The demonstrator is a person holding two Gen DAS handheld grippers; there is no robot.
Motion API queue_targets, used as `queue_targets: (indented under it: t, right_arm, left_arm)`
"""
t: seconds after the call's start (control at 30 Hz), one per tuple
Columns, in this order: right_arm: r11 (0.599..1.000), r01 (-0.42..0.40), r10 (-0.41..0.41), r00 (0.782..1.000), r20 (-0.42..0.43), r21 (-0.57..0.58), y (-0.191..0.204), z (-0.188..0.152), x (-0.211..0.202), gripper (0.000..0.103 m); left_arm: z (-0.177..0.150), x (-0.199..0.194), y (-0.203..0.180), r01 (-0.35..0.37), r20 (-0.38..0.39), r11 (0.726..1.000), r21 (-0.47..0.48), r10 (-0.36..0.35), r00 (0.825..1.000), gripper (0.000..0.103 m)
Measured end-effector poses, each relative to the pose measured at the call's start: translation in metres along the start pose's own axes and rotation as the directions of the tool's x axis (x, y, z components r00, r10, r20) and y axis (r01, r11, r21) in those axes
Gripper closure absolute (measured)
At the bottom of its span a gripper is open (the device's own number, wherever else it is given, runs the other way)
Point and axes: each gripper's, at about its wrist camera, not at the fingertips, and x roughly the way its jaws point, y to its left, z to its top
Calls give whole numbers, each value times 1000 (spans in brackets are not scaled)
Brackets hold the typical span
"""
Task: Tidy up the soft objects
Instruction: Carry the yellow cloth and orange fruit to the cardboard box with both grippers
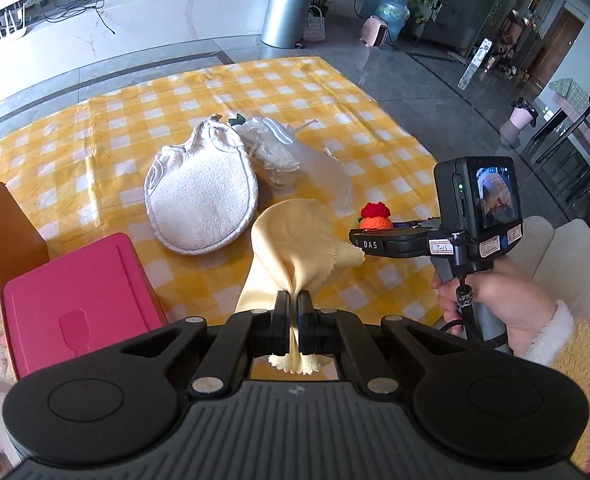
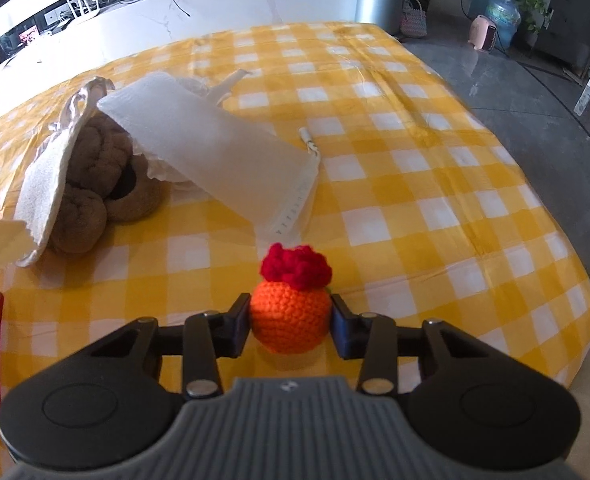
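Left gripper (image 1: 294,300) pinched tight on yellow cloth (image 1: 291,232), lifted above near table: light, limp, drapes, edge grip suffices. Right gripper (image 2: 290,320) clamps crochet ball (image 2: 289,320) at its sides, right of cloth: squashy, light, grippy yarn, gentle squeeze.

Black-fingered grippers (image 1: 294,300) on ribbed grey bodies (fluffy yellow-and-white sleeve (image 1: 567,344))

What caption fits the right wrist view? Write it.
Right gripper clamps an orange crochet ball above the yellow checked tablecloth.

"DAS" on the right tool (image 1: 369,245)
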Motion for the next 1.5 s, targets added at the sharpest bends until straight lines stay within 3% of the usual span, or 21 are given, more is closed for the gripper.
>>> queue_targets:
  t: [0.17,0.4,0.7,0.77,0.9,1.07,1.23,1.37,1.5]
  right_arm:
    - [1000,11,-10,1000,29,-7,3,-1,-12,62]
    - [1000,7,-5,998,69,-17,6,-2,-26,62]
    - [999,-53,52,983,175,-2,12,1,-59,62]
    - [996,-90,81,969,235,26,11,3,-75,62]
    - [981,-188,162,919,360,39,17,5,-115,62]
    - [933,-360,315,823,472,4,38,6,-159,62]
    - [883,-458,443,740,505,-104,83,5,-190,62]
    - [836,-500,545,703,458,-227,132,1,-206,62]
    - [794,-509,606,700,377,-332,187,-4,-208,62]
  left_arm:
    - [-1,-20,8,24,62,1000,-17,-22,998,100]
    - [6,-50,29,107,167,989,-104,-89,982,100]
    - [-5,-97,55,135,287,977,-164,-84,954,100]
    - [-12,-112,63,121,328,975,-188,-54,943,100]
    - [-33,-142,77,2,407,978,-209,85,909,100]
    - [-52,-162,106,-35,433,957,-288,163,886,100]
    - [-74,-175,133,-96,475,920,-379,283,833,100]
    - [-84,-162,158,-63,455,935,-349,228,861,100]
    - [-97,-149,185,-84,403,908,-411,263,877,100]
